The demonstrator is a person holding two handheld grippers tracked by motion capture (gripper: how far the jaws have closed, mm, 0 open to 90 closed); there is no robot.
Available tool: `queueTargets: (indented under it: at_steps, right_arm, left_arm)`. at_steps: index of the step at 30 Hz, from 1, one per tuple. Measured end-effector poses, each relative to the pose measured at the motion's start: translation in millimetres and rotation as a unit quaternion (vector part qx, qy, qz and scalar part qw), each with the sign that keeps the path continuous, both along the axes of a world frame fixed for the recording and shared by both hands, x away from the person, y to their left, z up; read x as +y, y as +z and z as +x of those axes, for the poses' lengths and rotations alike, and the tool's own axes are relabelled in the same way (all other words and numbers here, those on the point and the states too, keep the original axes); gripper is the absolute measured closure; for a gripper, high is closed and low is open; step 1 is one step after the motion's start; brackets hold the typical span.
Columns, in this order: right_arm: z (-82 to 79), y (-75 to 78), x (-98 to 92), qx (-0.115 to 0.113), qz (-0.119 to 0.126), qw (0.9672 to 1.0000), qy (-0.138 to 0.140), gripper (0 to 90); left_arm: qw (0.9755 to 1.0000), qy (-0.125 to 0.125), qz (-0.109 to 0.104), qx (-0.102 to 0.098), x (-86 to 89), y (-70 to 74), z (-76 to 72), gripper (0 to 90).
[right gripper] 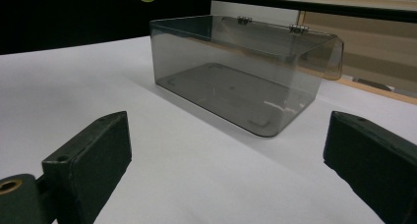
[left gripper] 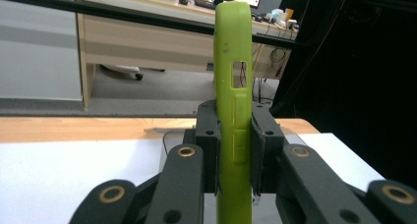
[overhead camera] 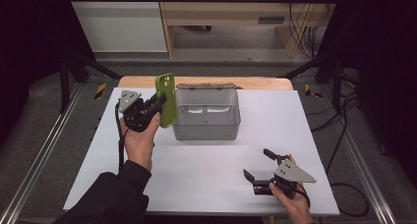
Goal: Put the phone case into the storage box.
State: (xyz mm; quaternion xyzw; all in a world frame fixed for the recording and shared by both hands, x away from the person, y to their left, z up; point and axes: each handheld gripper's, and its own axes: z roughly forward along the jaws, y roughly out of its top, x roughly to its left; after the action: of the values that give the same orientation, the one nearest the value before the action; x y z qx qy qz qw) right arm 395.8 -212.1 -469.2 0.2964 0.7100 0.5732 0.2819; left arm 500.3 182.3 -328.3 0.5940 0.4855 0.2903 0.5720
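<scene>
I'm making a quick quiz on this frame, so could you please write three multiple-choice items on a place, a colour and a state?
1. Where is the phone case?
A. inside the box
B. lifted at the left wall of the box
C. flat on the table by the right gripper

2. What colour is the phone case?
A. green
B. red
C. black

3. How do the jaws of the right gripper stand?
A. shut on the box
B. shut on the phone case
C. open, nothing between them

Key: 1 B, the left gripper holds it upright there in the high view; 2 A, green in the left gripper view; 3 C, the right gripper view shows bare table between them.
</scene>
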Motion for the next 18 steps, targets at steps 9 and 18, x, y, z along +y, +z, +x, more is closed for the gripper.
queueTargets:
  at_steps: [9,18]
  right_arm:
    - [-7.4,9.1,-2.4,-0.01,0.065,0.9977,-0.02,5.1]
    - [-5.9,6.7,4.1,-0.014,0.013,0.9995,-0.024,5.4]
  left_arm:
    - [0.9999,0.012,0.002,0.007,-3.5,-5.7,18.5,77.4]
    - [0.9997,0.018,0.008,0.011,-10.6,-10.0,37.8,77.4]
